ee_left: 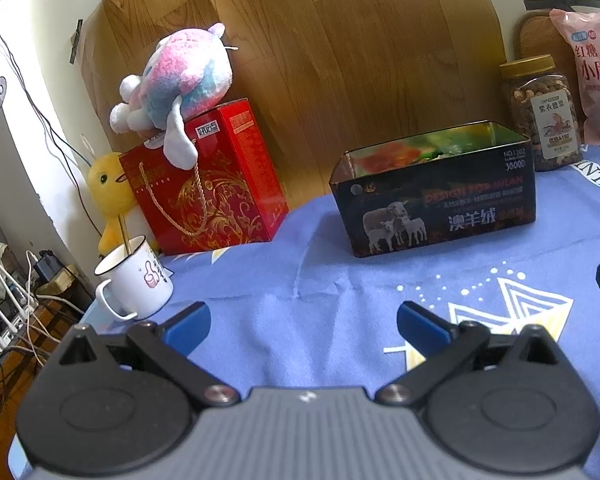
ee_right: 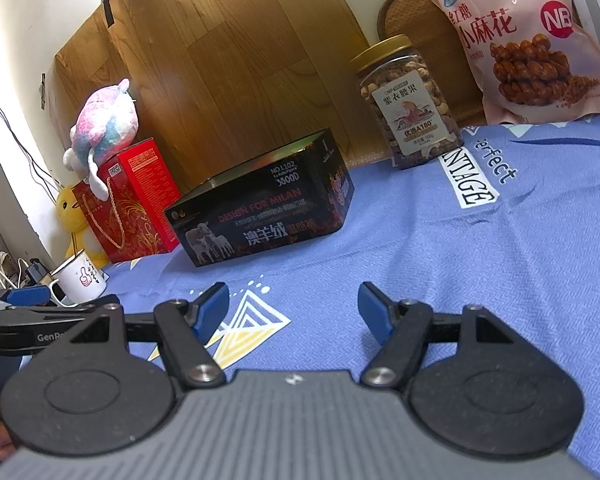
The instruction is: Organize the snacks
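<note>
Ahead of the left gripper (ee_left: 303, 322), the dark box (ee_left: 436, 196) reads "DESIGN FOR MILAN"; its contents are hard to make out. Beyond the right gripper (ee_right: 293, 312), the nut jar (ee_right: 412, 100) reads "A180" and the pink bag (ee_right: 532, 40), top cropped, "NB". Both fingers spread, empty.

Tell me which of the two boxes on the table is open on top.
The black tin box with the sheep picture, mid-table, has no lid and its inside shows. The red gift box to its left is closed, with a plush toy on top.
</note>
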Motion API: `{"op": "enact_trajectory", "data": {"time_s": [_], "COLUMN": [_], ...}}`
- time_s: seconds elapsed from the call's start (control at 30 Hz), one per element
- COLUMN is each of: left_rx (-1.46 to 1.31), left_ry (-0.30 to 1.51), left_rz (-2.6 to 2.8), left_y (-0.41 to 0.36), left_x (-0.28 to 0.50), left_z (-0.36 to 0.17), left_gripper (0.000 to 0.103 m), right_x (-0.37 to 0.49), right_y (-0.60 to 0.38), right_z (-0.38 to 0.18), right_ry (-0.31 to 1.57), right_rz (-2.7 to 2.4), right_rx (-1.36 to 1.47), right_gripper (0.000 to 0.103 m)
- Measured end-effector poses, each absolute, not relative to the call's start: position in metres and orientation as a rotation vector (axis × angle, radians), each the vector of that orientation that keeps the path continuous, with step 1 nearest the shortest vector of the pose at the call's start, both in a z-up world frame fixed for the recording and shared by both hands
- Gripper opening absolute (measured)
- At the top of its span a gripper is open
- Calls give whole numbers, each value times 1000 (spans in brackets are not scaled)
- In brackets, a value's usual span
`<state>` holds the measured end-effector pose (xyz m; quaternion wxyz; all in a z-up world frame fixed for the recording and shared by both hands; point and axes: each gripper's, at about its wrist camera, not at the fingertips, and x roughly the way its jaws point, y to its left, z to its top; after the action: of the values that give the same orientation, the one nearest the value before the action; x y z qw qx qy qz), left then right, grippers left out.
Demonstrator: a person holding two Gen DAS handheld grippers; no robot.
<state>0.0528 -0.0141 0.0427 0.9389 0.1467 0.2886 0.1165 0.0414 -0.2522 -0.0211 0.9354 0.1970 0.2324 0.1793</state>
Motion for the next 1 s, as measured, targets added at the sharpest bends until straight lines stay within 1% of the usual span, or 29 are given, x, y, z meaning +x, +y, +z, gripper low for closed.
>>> {"op": "enact_trajectory", "data": {"time_s": [1.0], "left_rx": [256], "left_ry": [604], "left_rz": [189], "left_y": [-14], "left_x": [51], "left_z": [43], "left_gripper": [103], "right_x": [41], "right_y": [-250], "right_z": [-18], "right_ry": [463], "right_rz": [399], "right_rx": [370], "right_gripper": [73]}}
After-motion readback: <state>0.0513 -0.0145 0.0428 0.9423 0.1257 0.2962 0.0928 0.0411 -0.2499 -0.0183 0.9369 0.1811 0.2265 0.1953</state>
